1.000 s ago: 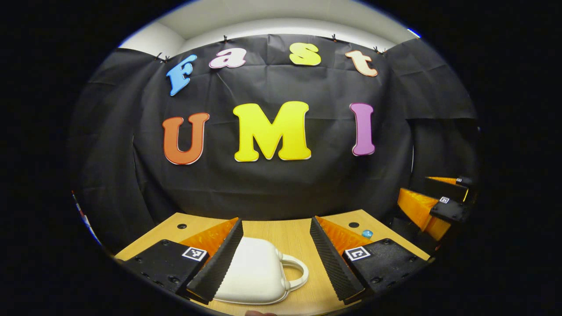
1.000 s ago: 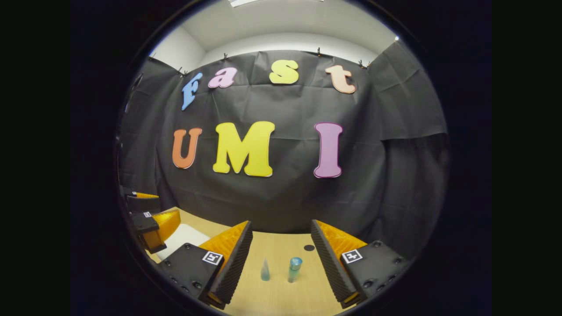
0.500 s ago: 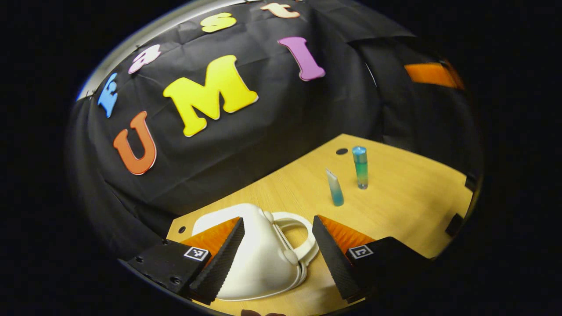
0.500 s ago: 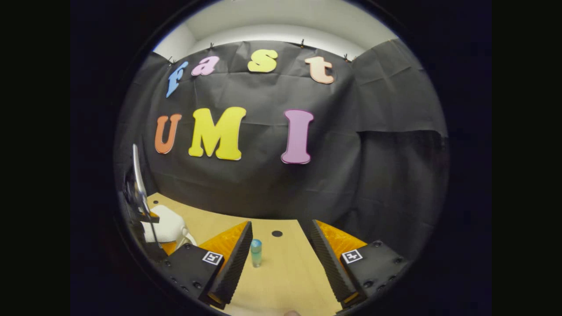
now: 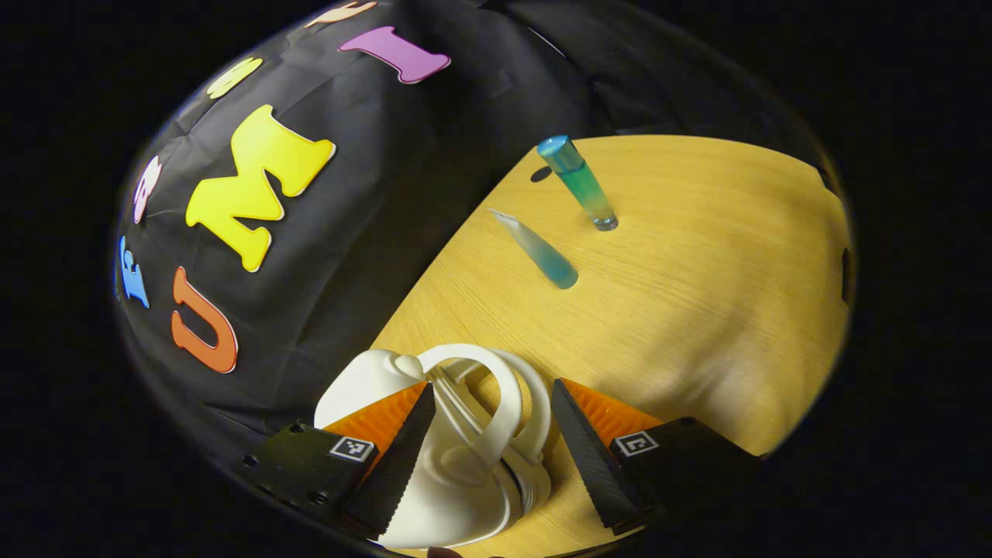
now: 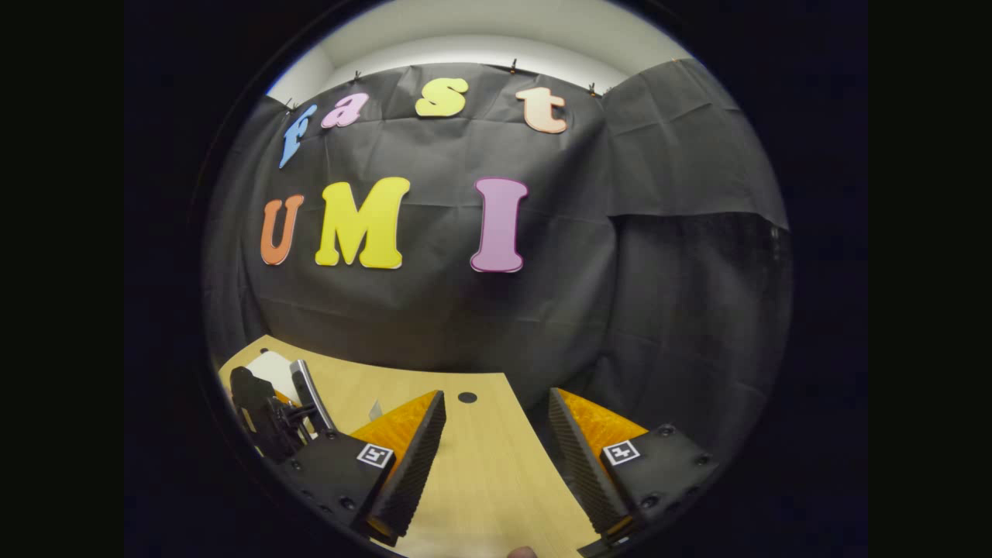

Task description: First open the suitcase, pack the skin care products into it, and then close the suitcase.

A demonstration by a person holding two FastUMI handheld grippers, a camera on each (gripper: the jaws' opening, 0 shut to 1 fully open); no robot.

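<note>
Suitcase (image 5: 457,457) handle sits between the left gripper's (image 5: 488,457) spread jaws — untouched.

One white suitcase (image 5: 434,457), two skin care products (tube (image 5: 537,249), bottle (image 5: 585,186)).

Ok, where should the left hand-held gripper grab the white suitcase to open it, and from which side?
Probably the loop handle on the suitcase rim. It arches up between the open fingers of the left hand-held gripper, leaving a gap beneath. Come straight down from above and close across the arch.
</note>
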